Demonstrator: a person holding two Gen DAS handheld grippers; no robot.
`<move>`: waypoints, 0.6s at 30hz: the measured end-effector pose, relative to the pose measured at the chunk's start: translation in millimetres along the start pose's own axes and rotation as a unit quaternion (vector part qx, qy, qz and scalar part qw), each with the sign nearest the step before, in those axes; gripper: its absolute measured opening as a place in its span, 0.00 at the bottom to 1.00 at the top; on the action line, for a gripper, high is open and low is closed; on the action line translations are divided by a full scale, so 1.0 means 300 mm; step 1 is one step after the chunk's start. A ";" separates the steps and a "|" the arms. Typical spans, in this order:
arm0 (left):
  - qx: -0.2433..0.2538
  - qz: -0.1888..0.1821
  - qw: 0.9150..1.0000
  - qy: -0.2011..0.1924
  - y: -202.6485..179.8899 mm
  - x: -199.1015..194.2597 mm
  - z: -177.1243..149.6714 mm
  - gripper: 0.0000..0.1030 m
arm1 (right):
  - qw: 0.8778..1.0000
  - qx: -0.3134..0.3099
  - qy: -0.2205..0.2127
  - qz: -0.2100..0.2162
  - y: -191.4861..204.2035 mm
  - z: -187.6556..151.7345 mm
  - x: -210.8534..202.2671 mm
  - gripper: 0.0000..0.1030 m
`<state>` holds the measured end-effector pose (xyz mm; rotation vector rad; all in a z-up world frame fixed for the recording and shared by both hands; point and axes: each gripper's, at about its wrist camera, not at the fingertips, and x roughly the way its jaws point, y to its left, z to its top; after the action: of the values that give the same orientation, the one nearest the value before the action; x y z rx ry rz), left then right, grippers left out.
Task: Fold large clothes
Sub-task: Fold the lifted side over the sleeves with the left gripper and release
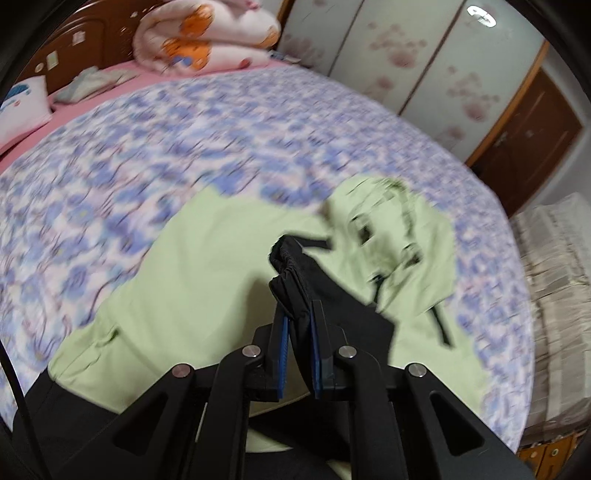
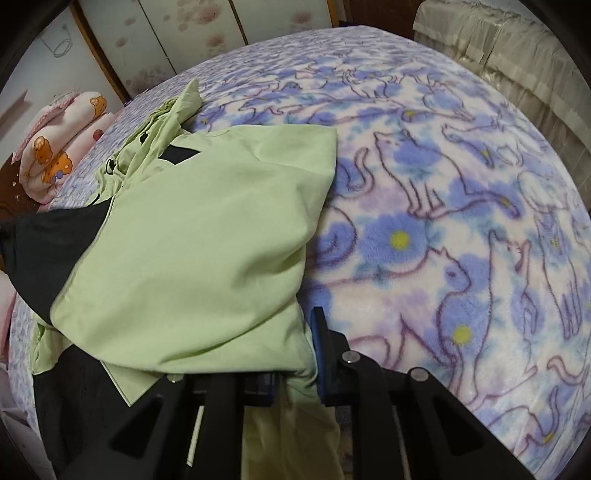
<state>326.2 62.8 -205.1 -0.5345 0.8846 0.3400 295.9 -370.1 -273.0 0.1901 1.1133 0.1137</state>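
The jacket (image 2: 192,236), light green with black panels, lies spread on the bed's blanket (image 2: 443,206), which is printed with blue flowers and outlined cats.

Nearest in the left wrist view, the left tongs (image 1: 298,325) are clamped on a gathered black cuff (image 1: 291,266) of the jacket, the elastic end bunched up and sticking out past the blue pads. Beyond it the green body of the jacket (image 1: 207,266) lies flat, and further right its hood (image 1: 399,236) sits rumpled with dark cords and a zip showing. This view is blurred.

Nearest in the right wrist view, the right tongs (image 2: 295,350) have green fabric between their 2 fingers, 1 finger hidden under the cloth; the jaws stand close together on the jacket's edge. A black panel (image 2: 40,254) lies at the left.

Farther off, a rolled pink quilt (image 1: 207,33) rests at the head of the bed, and sliding wardrobe doors (image 1: 424,62) with a faint flower pattern stand behind.
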 end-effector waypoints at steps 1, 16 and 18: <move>-0.008 0.007 1.000 0.011 0.029 0.017 -0.020 0.08 | 1.000 0.005 0.003 0.004 -0.006 -0.001 0.002 0.14; -0.049 0.022 0.997 0.062 0.171 0.224 -0.086 0.08 | 0.997 0.005 0.061 0.047 -0.007 0.008 0.058 0.11; -0.045 0.027 0.996 0.071 0.164 0.240 -0.084 0.08 | 0.997 0.016 0.064 0.050 -0.016 0.007 0.064 0.11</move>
<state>328.7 93.1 -290.6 -0.6253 1.0247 0.3956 306.2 -371.5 -289.9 0.2701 1.2334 0.2007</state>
